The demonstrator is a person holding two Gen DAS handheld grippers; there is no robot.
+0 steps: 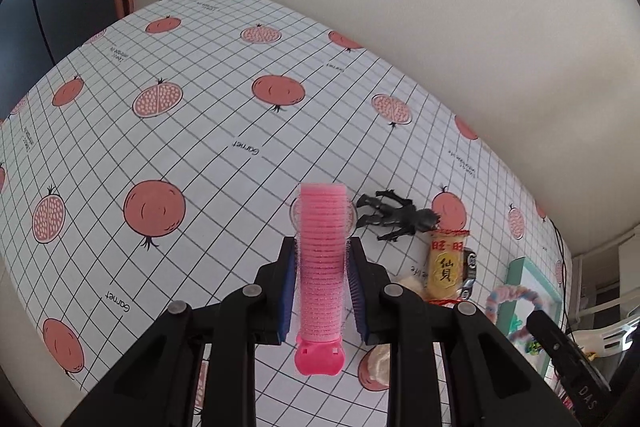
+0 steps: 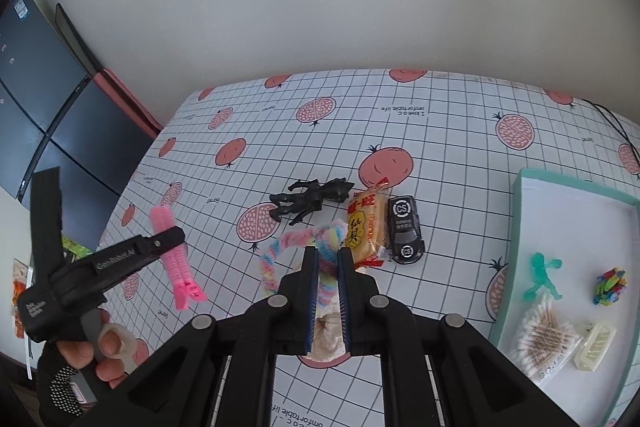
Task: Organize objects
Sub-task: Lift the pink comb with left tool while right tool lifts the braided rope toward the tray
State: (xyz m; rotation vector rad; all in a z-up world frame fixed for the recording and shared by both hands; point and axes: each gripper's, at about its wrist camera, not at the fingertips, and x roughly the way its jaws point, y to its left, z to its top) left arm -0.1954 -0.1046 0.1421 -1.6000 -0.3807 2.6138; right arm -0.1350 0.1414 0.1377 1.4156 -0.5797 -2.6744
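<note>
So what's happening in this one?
A person is tidying a table with a hand-held gripper in each hand. The left hand-held gripper is shut on a pink hair roller, held above the tablecloth. The right hand-held gripper is shut on a pastel pipe cleaner. A black figure, snack pack and toy car lie loose; the tray already holds several small items.

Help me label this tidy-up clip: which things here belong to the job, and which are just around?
Job: pink hair roller in left gripper; pastel pipe cleaner in right gripper; black figure; snack packet; toy car; teal tray.
Around: dark cabinet; black cable.
</note>
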